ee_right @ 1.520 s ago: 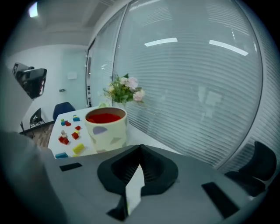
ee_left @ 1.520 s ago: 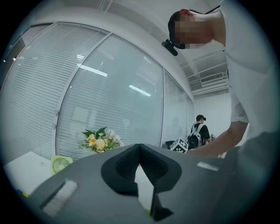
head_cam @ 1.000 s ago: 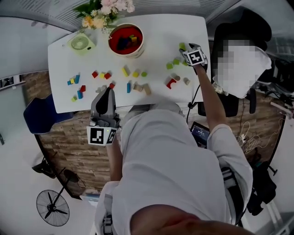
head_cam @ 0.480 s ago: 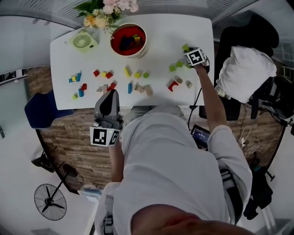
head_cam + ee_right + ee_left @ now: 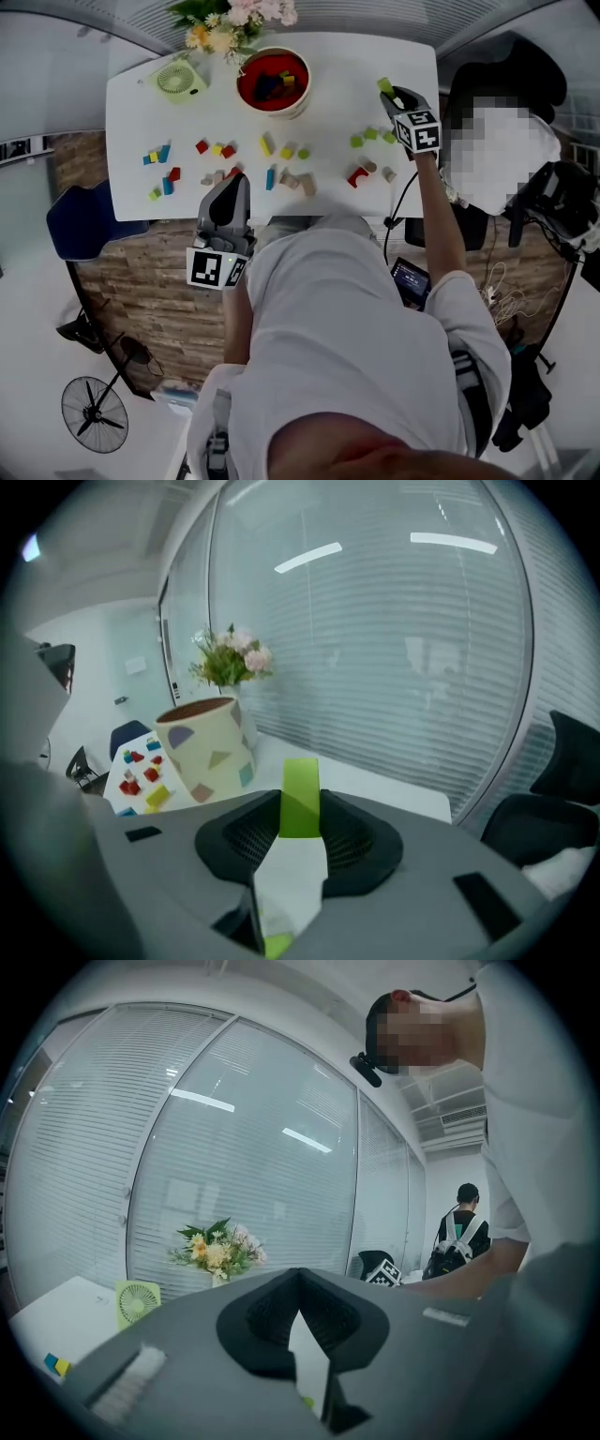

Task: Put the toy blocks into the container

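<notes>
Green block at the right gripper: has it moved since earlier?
Yes: the green block rose off the table; the right gripper's jaws just closed on it.

No text, brand, number or label can be read. Only black-and-white square markers are seen, one borne on the cube of the left gripper [image 5: 234,180] and one on the cube of the right gripper [image 5: 387,91]; no letters are carried.

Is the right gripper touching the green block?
Touching. The right gripper view shows the right gripper with its jaws pressed on both sides of the green block.
</notes>
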Demonstrator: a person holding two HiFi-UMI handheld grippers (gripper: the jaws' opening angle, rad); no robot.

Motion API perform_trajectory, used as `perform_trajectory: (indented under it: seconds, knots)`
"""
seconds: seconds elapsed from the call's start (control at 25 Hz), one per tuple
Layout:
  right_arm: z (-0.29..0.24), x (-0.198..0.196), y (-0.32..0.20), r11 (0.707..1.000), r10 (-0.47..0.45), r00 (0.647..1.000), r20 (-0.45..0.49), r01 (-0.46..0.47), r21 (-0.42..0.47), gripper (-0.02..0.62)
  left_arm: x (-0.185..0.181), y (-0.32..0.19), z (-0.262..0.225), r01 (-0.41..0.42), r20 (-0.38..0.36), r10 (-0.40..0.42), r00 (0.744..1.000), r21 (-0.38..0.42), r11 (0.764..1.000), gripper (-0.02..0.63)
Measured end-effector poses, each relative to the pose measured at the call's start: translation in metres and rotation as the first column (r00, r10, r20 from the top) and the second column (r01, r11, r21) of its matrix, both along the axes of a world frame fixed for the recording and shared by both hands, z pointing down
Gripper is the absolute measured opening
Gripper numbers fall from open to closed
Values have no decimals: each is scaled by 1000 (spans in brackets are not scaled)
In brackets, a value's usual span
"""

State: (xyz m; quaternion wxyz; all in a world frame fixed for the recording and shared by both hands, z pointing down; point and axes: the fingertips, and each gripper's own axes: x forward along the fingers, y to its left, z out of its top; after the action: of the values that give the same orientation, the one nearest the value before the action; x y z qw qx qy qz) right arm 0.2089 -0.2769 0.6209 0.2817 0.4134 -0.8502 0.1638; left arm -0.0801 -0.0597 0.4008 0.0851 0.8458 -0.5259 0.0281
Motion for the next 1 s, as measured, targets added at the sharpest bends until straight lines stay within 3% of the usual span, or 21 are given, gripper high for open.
perform_trajectory:
  seconds: [0.24, 0.36, 0.48, 0.72, 1.0]
  knots:
    - [-106, -49, 7, 978, -79, 996, 38, 69, 198, 132, -28, 8, -12, 0, -20, 1, 1000, 50, 999, -2]
    - [-148, -87, 10, 949, -162, 987, -19, 161, 270, 132, -53, 12, -17, 40, -34, -37, 999, 76, 996, -2]
    - [-171, -131, 15, 911, -264, 954, -142, 295, 290, 132, -71, 21, -23, 68, -47, -64, 997, 96, 993, -2]
    - [-136, -215, 14, 833, -434, 819, -376, 523, 179, 132, -105, 43, -24, 153, -81, -144, 986, 121, 981, -2]
    - [-74, -257, 14, 747, -563, 615, -551, 664, -22, 132, -132, 68, -23, 221, -99, -209, 973, 122, 968, -2]
